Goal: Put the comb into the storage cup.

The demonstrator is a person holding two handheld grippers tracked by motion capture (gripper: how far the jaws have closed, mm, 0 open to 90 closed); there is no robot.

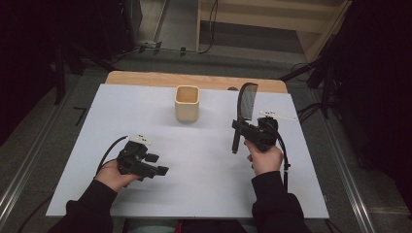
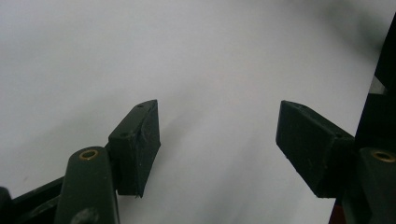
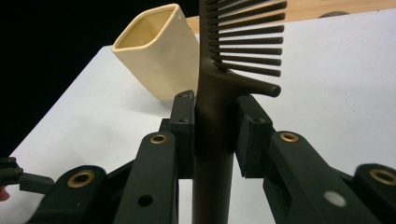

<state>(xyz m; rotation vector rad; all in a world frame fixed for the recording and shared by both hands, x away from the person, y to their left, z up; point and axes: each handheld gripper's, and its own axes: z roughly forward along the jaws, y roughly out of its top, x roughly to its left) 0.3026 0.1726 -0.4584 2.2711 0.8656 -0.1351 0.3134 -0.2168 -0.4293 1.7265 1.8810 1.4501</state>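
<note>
In the lower left of the high view, the left gripper (image 1: 158, 164) is held above the white table top (image 1: 204, 160) by the left hand (image 1: 114, 175), with its tips pointed toward the right of the frame. Its jaws are spread, and nothing is seen between them; in the left gripper view only the bare white surface (image 2: 187, 60) is seen past the two black pads (image 2: 137, 144).

Near the upper centre of the high view, a cream square-mouthed cup (image 1: 187, 103) is seen standing upright on the table top, well apart from both grippers.

To the right of centre, the right gripper (image 1: 244, 128) is held by the right hand (image 1: 265, 159). A dark wide-toothed comb (image 1: 245, 104) is pinched between its jaws, the toothed end raised toward the top of the frame and the handle end seen below the jaws. In the right gripper view the pads (image 3: 184, 130) are pressed against the comb (image 3: 217, 93) just below its teeth, which are pointed toward the right of that frame, and the cup (image 3: 156, 51) is seen at upper left, beyond the comb.

At the far right of the table top, a small white object (image 1: 277, 115) is seen lying just beside the comb's teeth; what it is cannot be told.
</note>
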